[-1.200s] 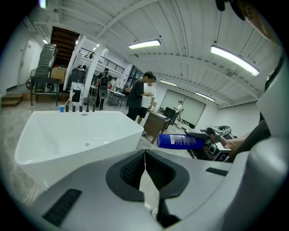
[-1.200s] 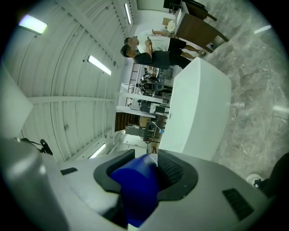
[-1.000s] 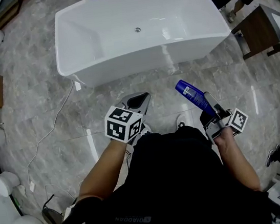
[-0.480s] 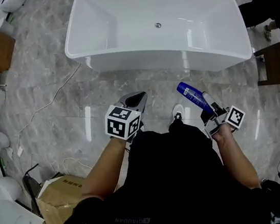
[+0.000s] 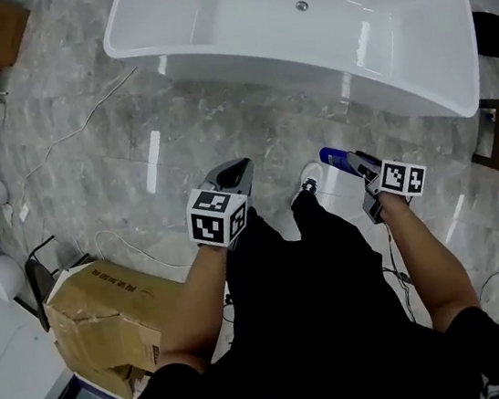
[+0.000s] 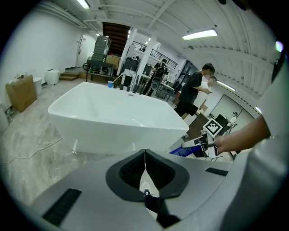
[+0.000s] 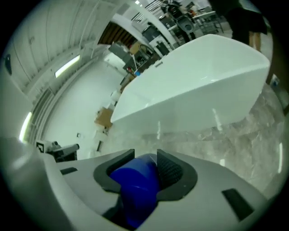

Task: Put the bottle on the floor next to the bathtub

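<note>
The right hand-held gripper (image 5: 358,163) clamps the blue plastic bottle (image 5: 334,158), its axis pointing ten o'clock, with the white bathtub (image 5: 285,62) at twelve o'clock.

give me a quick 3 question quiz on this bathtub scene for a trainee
1. True or false: the bottle already stands on the floor beside the bathtub.
2. What is between the jaws of the left gripper? A) a cable B) nothing, they are together C) a cup
3. Fill in: the right gripper is shut on a ____ bottle.
Key: 1 false, it is held above the floor. 2 B. 3 blue.
</note>
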A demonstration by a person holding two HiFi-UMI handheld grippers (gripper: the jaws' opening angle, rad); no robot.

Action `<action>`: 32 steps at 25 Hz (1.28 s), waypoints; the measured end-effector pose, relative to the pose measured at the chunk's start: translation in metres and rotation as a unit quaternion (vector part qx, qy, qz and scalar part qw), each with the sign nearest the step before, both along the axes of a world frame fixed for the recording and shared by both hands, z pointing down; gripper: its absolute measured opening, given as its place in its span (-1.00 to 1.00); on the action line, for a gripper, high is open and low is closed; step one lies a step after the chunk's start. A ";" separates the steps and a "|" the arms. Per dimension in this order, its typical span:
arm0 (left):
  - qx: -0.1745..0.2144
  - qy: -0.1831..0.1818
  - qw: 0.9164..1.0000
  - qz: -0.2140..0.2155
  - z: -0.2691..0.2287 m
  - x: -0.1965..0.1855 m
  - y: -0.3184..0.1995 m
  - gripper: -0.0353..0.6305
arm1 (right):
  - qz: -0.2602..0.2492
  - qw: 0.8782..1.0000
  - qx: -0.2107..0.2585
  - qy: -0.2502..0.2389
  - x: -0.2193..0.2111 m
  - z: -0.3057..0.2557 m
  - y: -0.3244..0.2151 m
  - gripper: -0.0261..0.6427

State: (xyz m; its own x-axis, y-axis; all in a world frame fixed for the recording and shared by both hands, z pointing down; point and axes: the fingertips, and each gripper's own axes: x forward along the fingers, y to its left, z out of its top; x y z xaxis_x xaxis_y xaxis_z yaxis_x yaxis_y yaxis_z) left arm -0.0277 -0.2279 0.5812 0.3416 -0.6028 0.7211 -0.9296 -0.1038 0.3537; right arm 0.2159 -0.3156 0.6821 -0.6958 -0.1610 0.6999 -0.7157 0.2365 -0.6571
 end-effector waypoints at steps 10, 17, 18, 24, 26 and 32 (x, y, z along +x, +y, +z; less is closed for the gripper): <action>-0.073 0.007 0.997 0.019 0.136 0.012 0.012 -0.84 | -0.249 0.952 0.069 0.167 -0.058 0.196 -0.010 -0.42; -0.100 0.017 0.994 0.032 0.234 0.010 0.012 -0.84 | -0.326 0.921 0.088 0.192 -0.099 0.315 -0.019 -0.42; -0.105 0.018 0.994 0.035 0.248 0.010 0.013 -0.84 | -0.330 0.919 0.093 0.197 -0.104 0.330 -0.023 -0.41; -0.125 0.049 0.990 0.034 0.313 0.020 0.026 -0.84 | -0.354 0.901 0.117 0.221 -0.128 0.421 -0.045 -0.42; -0.132 0.042 0.990 0.038 0.336 0.020 0.032 -0.84 | -0.359 0.897 0.121 0.226 -0.136 0.450 -0.051 -0.42; -0.127 0.025 0.990 0.059 0.390 0.007 0.023 -0.84 | -0.393 0.871 0.159 0.247 -0.166 0.512 -0.074 -0.48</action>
